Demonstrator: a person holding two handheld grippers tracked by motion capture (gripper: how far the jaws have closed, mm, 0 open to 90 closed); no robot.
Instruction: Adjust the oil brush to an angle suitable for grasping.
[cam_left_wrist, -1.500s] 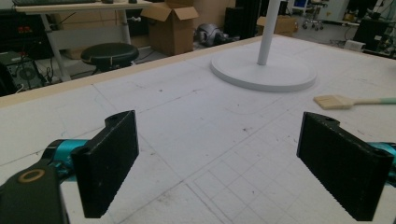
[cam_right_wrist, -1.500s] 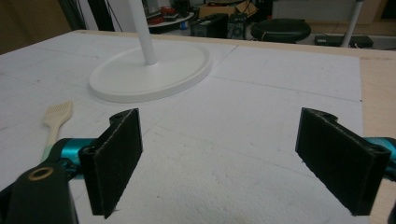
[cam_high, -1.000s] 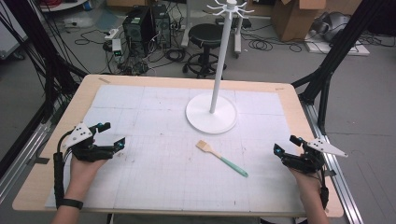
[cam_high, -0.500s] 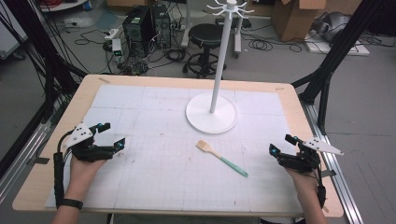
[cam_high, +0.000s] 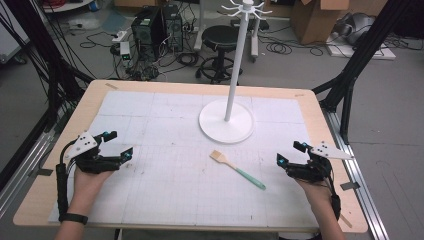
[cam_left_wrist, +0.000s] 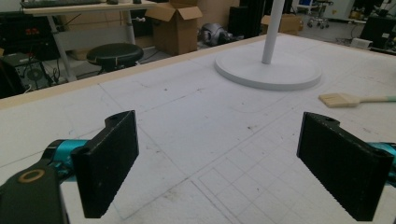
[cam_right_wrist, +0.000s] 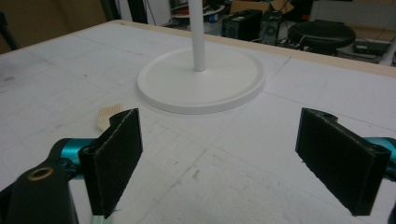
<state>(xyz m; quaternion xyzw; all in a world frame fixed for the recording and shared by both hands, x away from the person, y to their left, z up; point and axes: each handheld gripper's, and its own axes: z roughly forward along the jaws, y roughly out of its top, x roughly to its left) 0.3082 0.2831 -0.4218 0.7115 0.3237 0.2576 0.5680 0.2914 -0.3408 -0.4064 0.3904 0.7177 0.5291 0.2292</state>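
Note:
A small brush (cam_high: 237, 169) with a wooden head and mint-green handle lies flat on the white gridded mat, just in front of the white stand's round base (cam_high: 226, 121). Its head shows in the left gripper view (cam_left_wrist: 340, 99) and beside my right gripper's jaw (cam_right_wrist: 108, 115). My left gripper (cam_high: 118, 145) rests open near the table's left side, far from the brush. My right gripper (cam_high: 289, 153) is open a short way right of the handle's end. Both hold nothing.
The white stand's pole (cam_high: 237, 60) rises from the base to a ring of hooks (cam_high: 246, 7). The wooden table edge (cam_high: 40, 195) frames the mat. Beyond the table are a black stool (cam_high: 221, 36), computer cases, cables and cardboard boxes.
My right gripper has moved a little left, toward the brush handle. The left gripper and the brush have stayed put.

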